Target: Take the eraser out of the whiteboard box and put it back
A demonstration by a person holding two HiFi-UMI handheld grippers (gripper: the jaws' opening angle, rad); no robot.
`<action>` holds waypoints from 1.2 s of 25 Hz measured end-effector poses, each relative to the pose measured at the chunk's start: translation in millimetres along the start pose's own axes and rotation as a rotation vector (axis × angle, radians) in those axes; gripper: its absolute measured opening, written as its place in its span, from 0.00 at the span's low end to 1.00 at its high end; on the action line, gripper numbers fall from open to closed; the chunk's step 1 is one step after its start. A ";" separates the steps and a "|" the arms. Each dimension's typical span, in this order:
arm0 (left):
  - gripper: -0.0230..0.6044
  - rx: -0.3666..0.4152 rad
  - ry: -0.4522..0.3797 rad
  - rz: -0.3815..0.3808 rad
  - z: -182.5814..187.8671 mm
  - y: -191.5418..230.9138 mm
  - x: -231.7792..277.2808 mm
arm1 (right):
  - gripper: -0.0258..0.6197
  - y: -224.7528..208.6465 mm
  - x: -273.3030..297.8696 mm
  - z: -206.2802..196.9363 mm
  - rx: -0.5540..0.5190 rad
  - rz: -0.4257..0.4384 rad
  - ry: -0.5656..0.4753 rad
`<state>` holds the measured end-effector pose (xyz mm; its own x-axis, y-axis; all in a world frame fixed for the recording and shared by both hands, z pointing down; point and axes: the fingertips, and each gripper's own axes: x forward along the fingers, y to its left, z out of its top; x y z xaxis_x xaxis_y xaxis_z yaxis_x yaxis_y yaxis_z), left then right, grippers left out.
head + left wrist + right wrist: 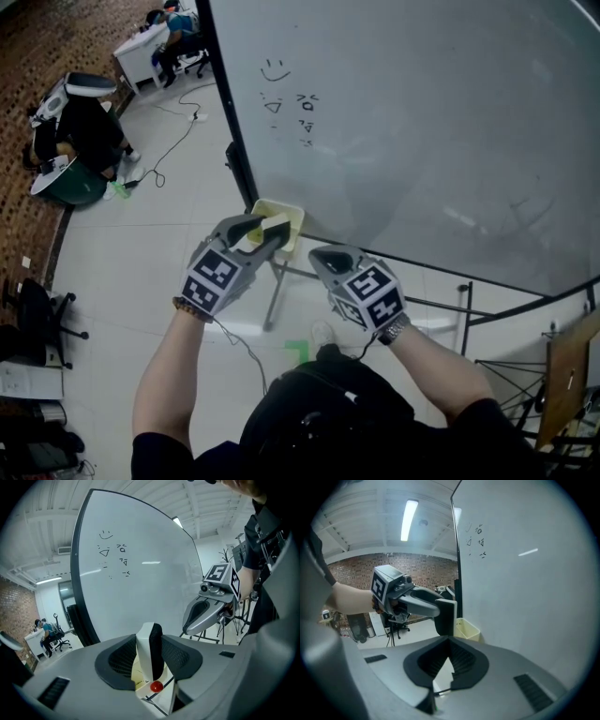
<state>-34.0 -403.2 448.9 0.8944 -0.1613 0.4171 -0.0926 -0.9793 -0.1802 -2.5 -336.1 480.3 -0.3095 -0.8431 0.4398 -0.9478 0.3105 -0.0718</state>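
The left hand-held gripper point(272, 230) pinched the slab-shaped eraser point(151, 653), hard white back and black felt face, over the open pale-yellow plastic box point(272, 204) at the glossy whiteboard's point(422, 122) lower corner. The right hand-held gripper point(449, 658) had its jaws pressed together, empty. A pale shiny floor point(141, 244) lay below; a small red round thing point(156, 686) under the eraser was hard to identify.
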 end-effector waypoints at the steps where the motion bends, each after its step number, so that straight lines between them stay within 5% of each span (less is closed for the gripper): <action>1: 0.30 0.001 0.004 -0.005 -1.7 1.8 3.2 | 0.08 -3.0 2.2 -1.0 0.004 -0.001 0.003; 17: 0.30 0.008 0.031 -0.080 -19.7 11.2 30.5 | 0.08 -22.2 26.7 -7.7 0.037 -0.014 0.030; 30: 0.35 -0.032 0.042 -0.047 -26.8 19.1 31.8 | 0.08 -20.9 30.3 -6.0 0.033 -0.010 0.033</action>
<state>-19.0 -430.3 482.6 0.8790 -0.1193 0.4616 -0.0655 -0.9892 -0.1309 8.4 -365.6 500.5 -0.2976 -0.8308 0.4704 -0.9531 0.2867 -0.0967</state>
